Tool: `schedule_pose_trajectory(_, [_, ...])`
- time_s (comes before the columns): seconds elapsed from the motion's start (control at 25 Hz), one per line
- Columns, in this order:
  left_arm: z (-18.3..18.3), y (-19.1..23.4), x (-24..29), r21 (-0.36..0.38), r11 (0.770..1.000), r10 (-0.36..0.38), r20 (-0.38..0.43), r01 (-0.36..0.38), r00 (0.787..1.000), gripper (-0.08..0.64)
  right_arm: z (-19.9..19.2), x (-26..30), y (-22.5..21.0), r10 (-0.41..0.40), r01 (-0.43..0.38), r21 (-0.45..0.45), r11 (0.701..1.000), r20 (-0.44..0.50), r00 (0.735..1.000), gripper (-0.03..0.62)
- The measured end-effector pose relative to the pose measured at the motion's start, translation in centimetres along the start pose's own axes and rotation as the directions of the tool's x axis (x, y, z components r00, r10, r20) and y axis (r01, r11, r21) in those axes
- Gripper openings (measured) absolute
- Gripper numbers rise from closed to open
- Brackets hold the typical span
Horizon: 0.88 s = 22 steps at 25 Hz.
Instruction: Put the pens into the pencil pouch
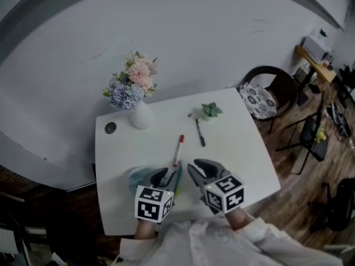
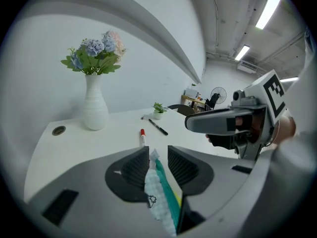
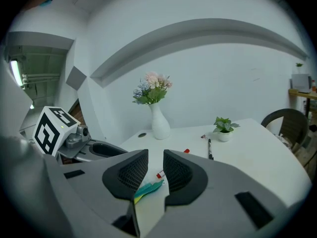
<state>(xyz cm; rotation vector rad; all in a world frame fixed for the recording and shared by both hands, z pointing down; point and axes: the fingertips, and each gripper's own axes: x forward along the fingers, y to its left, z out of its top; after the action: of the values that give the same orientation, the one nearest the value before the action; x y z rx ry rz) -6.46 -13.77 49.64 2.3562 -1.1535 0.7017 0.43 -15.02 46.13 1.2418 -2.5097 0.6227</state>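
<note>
Left gripper point(image 2: 157, 156) pinches pouch point(image 2: 159, 202) — right gripper point(image 3: 155, 167) ajar.

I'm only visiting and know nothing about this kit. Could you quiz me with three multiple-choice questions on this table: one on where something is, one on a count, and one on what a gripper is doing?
1. Where does the black pen lie?
A. Beside the small potted plant
B. Standing in a cup
C. In a drawer

2. How many pens lie loose on the table?
A. None
B. Two
C. Five

3. What is the left gripper doing?
A. Hanging open and empty
B. Pinching the pouch
C. Holding a pen

Answers:
1 A: the head view shows it just in front of the plant.
2 B: only the black pen and the red-capped pen are there.
3 B: its own view shows the jaws closed on the pouch's edge.
</note>
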Motion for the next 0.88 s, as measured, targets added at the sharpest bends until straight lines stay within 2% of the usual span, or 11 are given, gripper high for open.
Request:
schedule_pose_trajectory(0.36, [-1.8,-0.7,0.3,0.002,1.0,-0.014,-0.049,0.014,0.999,0.098,-1.2,-0.4,-0.2,0.03,-0.03,0.001,1.0,-0.044,0.999,0.091])
schedule_pose_trajectory(0.68, [-4.3,-1.7,0.3,-0.002,0.999,0.04,-0.134,-0.041,0.99,0.098,-2.3,-0.6,-0.6,0.081,-0.082,-0.004,0.997,-0.094,0.992,0.091])
schedule_pose_trajectory(0.88, [-5.8,-1.8,0.2,-0.035,0.998,0.046,-0.194,-0.053,0.98,0.103,-2.7,-0.6,-0.8,0.11,-0.112,-0.009,0.994,-0.126,0.986,0.091])
